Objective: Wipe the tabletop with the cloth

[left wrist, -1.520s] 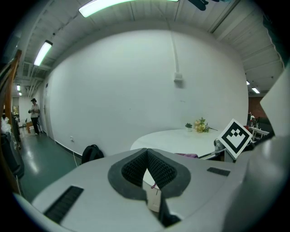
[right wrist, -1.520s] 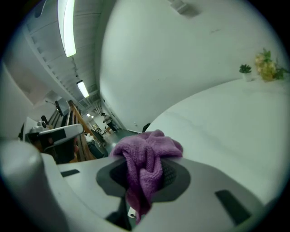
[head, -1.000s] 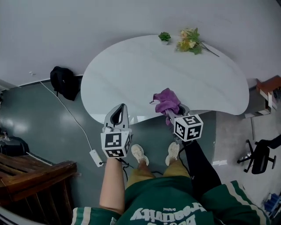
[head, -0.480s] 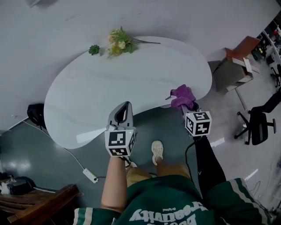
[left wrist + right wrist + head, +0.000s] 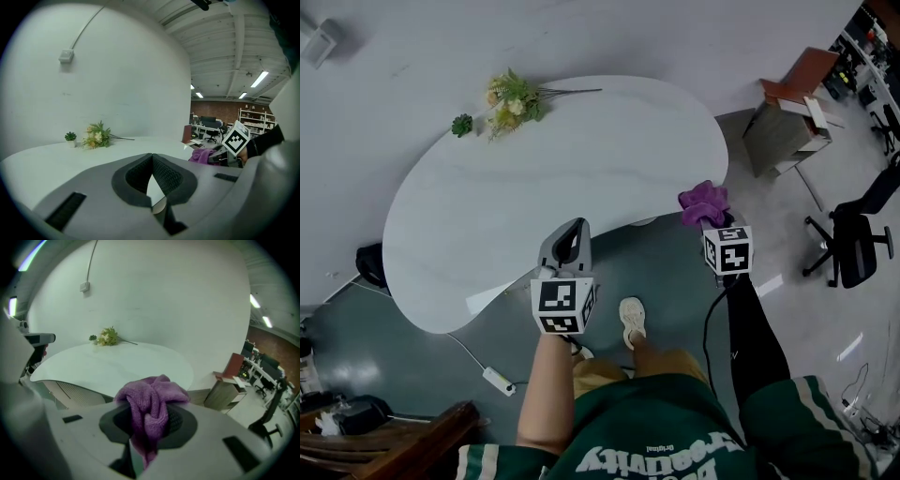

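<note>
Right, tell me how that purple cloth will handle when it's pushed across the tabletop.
Likely floppy: the purple cloth bunches in folds and droops from the shut jaws of the right gripper. Probably light, since that pinch alone carries it. Its fuzzy weave should drag rather than slide on the smooth white tabletop.

Green jacket (image 5: 666,441), white lettering (image 5: 661,457), seemingly black right sleeve (image 5: 752,328), tan trousers (image 5: 675,361)

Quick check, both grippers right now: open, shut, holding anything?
Left gripper: shut, nothing between its jaws.
Right gripper: shut on the purple cloth.
</note>
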`<state>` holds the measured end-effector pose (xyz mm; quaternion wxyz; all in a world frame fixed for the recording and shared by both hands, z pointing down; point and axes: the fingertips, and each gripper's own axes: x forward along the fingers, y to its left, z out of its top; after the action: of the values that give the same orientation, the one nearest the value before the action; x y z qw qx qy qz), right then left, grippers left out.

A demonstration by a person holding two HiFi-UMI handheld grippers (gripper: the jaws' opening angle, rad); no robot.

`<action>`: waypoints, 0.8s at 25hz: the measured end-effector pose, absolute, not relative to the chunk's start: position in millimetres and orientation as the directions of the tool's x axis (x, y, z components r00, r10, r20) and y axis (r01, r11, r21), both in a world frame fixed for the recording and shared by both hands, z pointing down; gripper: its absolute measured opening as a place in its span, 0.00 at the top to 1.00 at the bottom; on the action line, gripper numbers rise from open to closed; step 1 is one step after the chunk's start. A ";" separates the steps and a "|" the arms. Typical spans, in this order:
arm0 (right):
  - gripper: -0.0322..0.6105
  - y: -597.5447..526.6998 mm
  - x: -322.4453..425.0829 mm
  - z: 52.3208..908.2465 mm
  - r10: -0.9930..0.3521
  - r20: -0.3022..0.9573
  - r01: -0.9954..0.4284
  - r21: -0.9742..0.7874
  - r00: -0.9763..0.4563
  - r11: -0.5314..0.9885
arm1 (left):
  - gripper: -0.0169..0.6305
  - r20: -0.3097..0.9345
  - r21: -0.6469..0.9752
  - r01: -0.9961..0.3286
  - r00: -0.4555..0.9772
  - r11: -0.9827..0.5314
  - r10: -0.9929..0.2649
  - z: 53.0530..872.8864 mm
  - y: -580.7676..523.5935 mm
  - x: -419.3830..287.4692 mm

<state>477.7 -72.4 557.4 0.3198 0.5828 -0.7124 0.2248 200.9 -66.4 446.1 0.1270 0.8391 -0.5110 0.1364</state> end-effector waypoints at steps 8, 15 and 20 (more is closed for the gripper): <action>0.80 -71.7 445.1 588.0 -0.630 0.754 -0.956 0.009 -0.186 0.294 | 0.97 0.377 0.054 -0.921 0.376 -0.385 -0.846 455.7 -61.1 165.8; 0.80 -65.1 396.3 590.7 -0.609 0.759 -0.937 -0.003 -0.231 0.350 | 0.97 0.388 0.054 -0.942 0.324 -0.330 -0.863 461.5 -41.8 116.7; 0.80 -59.0 349.3 591.9 -0.592 0.763 -0.923 -0.015 -0.258 0.384 | 0.97 0.386 0.053 -0.952 0.298 -0.302 -0.873 459.1 -27.1 73.5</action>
<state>349.3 -59.0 591.9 0.3462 0.5010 -0.7563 0.2392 73.5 -27.1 459.1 0.1373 0.7939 -0.5746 0.1439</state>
